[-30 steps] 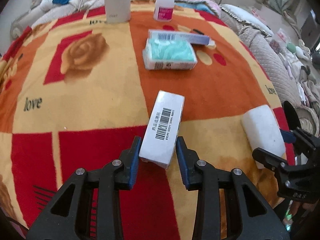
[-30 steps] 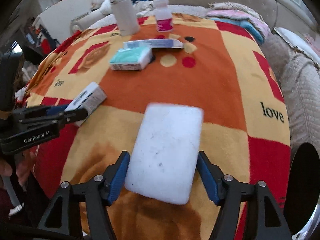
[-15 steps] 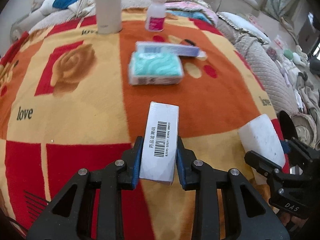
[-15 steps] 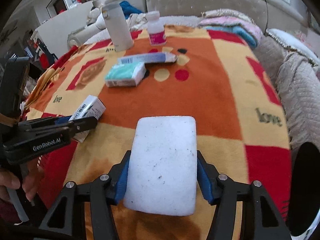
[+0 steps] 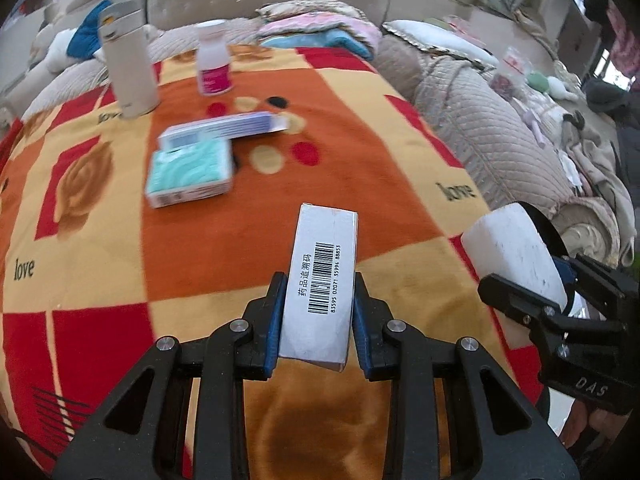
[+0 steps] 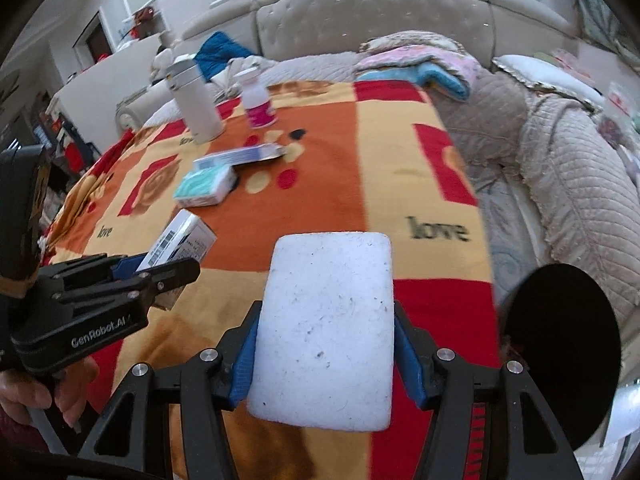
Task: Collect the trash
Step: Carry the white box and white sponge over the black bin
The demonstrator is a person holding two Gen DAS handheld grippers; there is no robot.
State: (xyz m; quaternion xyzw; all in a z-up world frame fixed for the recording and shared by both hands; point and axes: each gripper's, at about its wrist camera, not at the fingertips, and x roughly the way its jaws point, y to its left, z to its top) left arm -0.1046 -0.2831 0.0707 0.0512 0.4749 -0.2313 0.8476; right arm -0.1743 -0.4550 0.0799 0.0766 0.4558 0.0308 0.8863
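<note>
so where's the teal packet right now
The teal packet lies on the blanket, left of centre in both views, with the long white-and-purple box at its far edge and the tumbler further back.

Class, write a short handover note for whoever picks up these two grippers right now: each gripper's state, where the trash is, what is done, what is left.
Left gripper: shut on the white barcode box, held clear of the blanket.
Right gripper: shut on the white foam block, jaws just closed on it.
Done: both pieces picked up.
Left: drop them in a bin; none clearly in view. The teal box and the long blue-striped box lie on the blanket; the bottle and flask stand behind.
</note>
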